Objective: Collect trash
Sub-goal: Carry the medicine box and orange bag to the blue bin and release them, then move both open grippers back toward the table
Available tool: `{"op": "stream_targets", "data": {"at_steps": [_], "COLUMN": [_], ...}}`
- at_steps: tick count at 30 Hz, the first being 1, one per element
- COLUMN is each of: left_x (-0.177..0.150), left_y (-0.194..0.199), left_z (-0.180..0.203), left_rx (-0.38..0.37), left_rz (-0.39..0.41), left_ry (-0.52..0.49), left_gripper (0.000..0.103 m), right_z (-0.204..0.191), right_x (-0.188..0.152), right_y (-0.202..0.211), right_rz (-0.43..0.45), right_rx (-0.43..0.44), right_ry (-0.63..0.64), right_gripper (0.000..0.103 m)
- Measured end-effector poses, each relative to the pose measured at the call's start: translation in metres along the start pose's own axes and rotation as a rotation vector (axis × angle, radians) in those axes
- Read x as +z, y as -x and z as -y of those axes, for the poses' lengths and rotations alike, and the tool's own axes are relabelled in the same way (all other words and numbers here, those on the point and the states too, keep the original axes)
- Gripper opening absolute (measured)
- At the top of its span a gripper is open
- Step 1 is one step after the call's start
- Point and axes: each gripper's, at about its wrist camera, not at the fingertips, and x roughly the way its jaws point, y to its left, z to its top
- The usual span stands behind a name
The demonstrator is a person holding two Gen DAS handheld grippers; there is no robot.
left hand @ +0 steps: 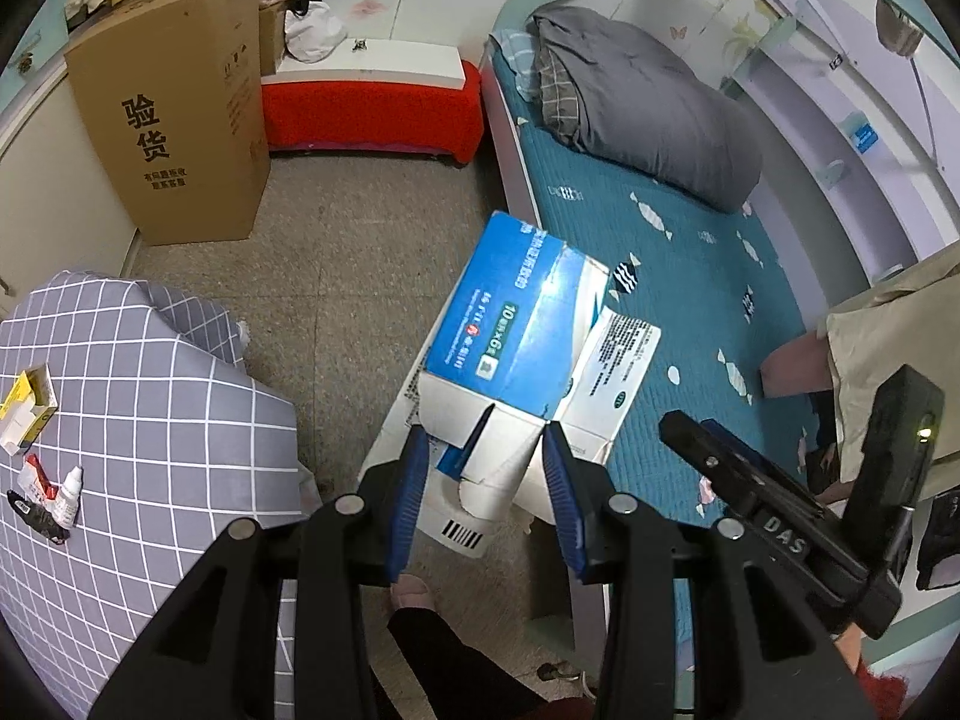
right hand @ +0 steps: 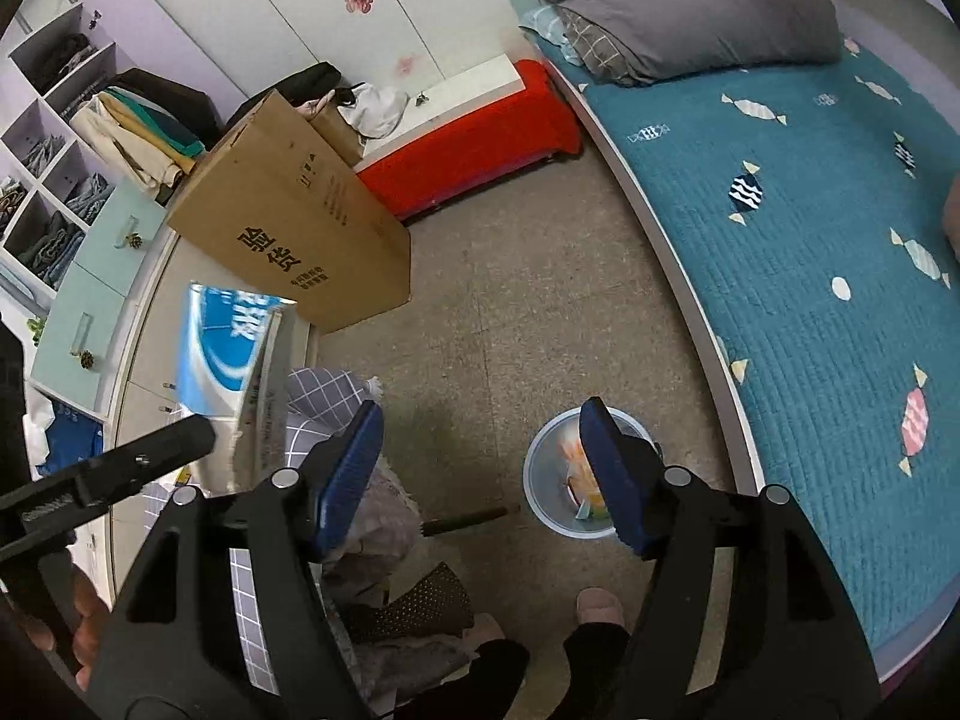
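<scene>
My left gripper point(left hand: 485, 450) is shut on the open flap end of a blue and white cardboard box point(left hand: 516, 324), held in the air over the floor by the bed edge. The same box point(right hand: 231, 348) shows at the left of the right wrist view, with the left gripper's black body below it. My right gripper point(right hand: 480, 432) is open and empty above the floor. A small translucent trash bin point(right hand: 561, 480) with wrappers inside stands on the floor just behind its right finger point(right hand: 606, 468). Small trash lies on the checked grey cloth: a yellow and white carton point(left hand: 27, 414), a dropper bottle point(left hand: 69, 495), a red packet point(left hand: 39, 474).
A tall brown carton point(left hand: 174, 114) stands by the wall. A red-covered bench point(left hand: 372, 108) is behind it. The bed with a teal quilt point(right hand: 810, 240) and grey bedding point(left hand: 648, 114) fills the right. My slippered feet point(right hand: 600, 606) are on the floor. Shelves and drawers point(right hand: 90, 276) line the left.
</scene>
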Motion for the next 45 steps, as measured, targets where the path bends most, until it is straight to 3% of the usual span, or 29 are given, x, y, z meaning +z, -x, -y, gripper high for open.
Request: {"op": "stream_targets", "data": {"at_steps": [26, 28, 29, 30, 45], "left_x": [0.013, 0.014, 0.015, 0.015, 0.009], "left_y": [-0.028, -0.030, -0.031, -0.033, -0.011], "left_z": [0.054, 0.058, 0.058, 0.056, 0.046], "left_rx": [-0.071, -0.086, -0.084, -0.069, -0.040], "left_rz": [-0.044, -0.042, -0.050, -0.054, 0.012], "left_ry": [-0.139, -0.132, -0.124, -0.114, -0.111], "left_gripper": [0.041, 0.052, 0.077, 0.084, 0.084], "right_z": [0.005, 0.007, 0.009, 0.010, -0.004], "right_x": [0.005, 0.006, 0.007, 0.007, 0.003], "right_y": [0.063, 0.067, 0.068, 0.068, 0.064], "right_rz": [0.157, 0.171, 0.177, 0.174, 0.154], "right_rx": [-0.048, -0.052, -0.055, -0.057, -0.039], "right_ry": [0.025, 0.024, 0.021, 0.016, 0.041], "right_gripper": [0.070, 0.070, 0.070, 0.070, 0.070]}}
